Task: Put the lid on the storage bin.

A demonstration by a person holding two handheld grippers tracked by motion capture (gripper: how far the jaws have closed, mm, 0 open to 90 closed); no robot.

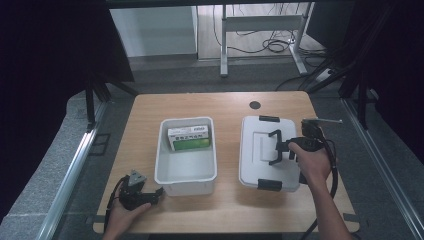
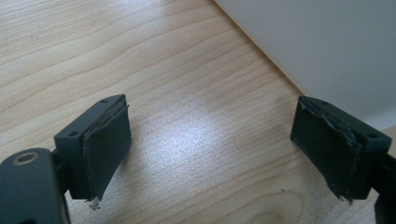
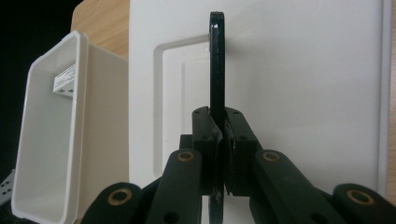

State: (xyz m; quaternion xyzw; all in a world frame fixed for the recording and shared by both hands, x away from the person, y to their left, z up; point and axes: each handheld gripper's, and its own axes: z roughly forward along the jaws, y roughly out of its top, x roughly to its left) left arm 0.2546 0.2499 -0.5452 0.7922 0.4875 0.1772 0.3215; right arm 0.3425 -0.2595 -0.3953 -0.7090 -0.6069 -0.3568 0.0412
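A white lid [image 1: 255, 160] lies flat on the wooden table, right of an open white bin [image 1: 159, 150]. My right gripper [image 1: 282, 147] is shut on the lid's upright black handle [image 1: 276, 146]; in the right gripper view the pads [image 3: 221, 126] clamp the thin handle [image 3: 216, 60] above the lid [image 3: 303, 93]. Inside the bin a green and white box [image 1: 188, 137] lies against the far wall. My left gripper [image 1: 156, 195] rests on the table at the bin's near left corner. Its jaws [image 2: 210, 140] stand wide open over bare wood, the bin's wall [image 2: 327, 46] just beyond.
Black latches sit at the lid's far edge [image 1: 269, 118] and near edge [image 1: 270, 184]. A round cable hole [image 1: 255, 105] marks the table's far middle. The table's right edge runs close behind my right hand. Another desk's metal legs [image 1: 223, 45] stand beyond the table.
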